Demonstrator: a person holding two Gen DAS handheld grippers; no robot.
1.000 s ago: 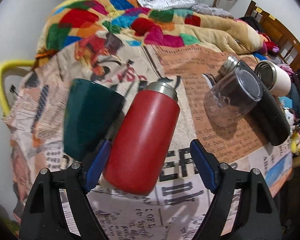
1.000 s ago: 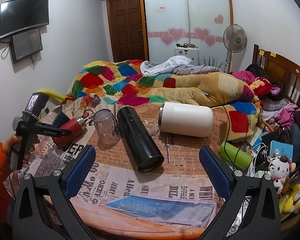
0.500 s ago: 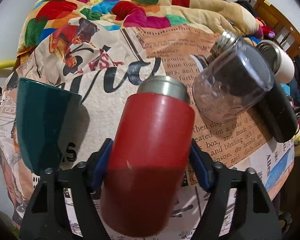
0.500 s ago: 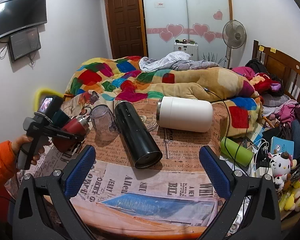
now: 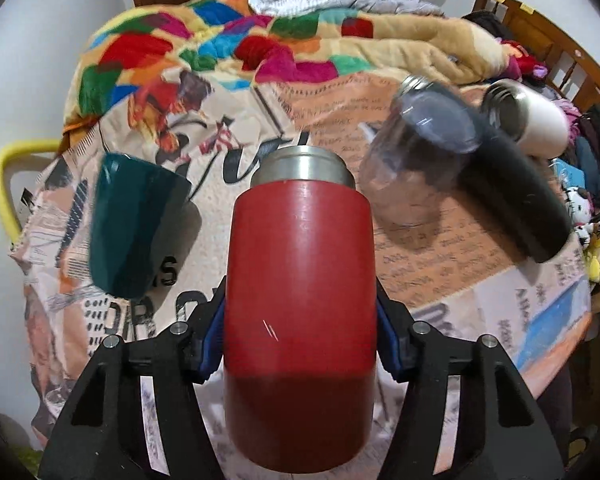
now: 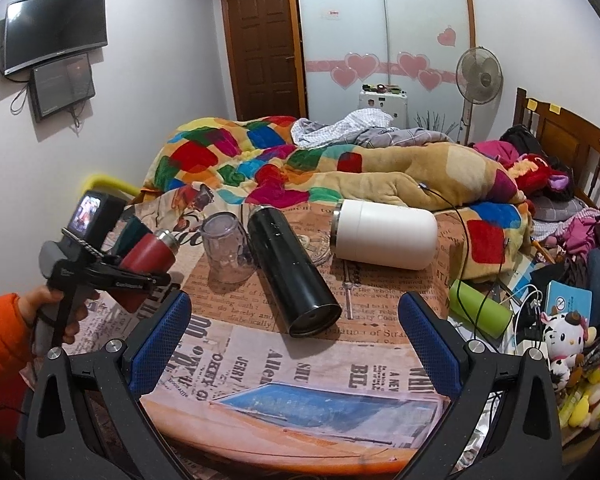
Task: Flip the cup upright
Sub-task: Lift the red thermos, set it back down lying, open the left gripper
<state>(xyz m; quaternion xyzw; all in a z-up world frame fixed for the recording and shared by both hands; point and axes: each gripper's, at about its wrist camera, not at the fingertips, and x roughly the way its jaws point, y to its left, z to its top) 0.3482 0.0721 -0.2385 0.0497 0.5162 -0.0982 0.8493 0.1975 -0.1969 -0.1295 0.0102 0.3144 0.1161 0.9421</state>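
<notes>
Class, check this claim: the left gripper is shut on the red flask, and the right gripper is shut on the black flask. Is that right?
Not quite. The left gripper is shut on the red flask, but the right wrist view shows the right gripper open and holding nothing; the black flask lies untouched on the table.

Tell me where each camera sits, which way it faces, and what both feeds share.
Left wrist: on the left hand-held gripper, looking along its fingers, shut on the red cup; green cup beside.
Right wrist: on the open right hand-held gripper, facing the table and bed; the person's left hand shows.
Shared: red cup, clear cup, black flask, white flask.
</notes>
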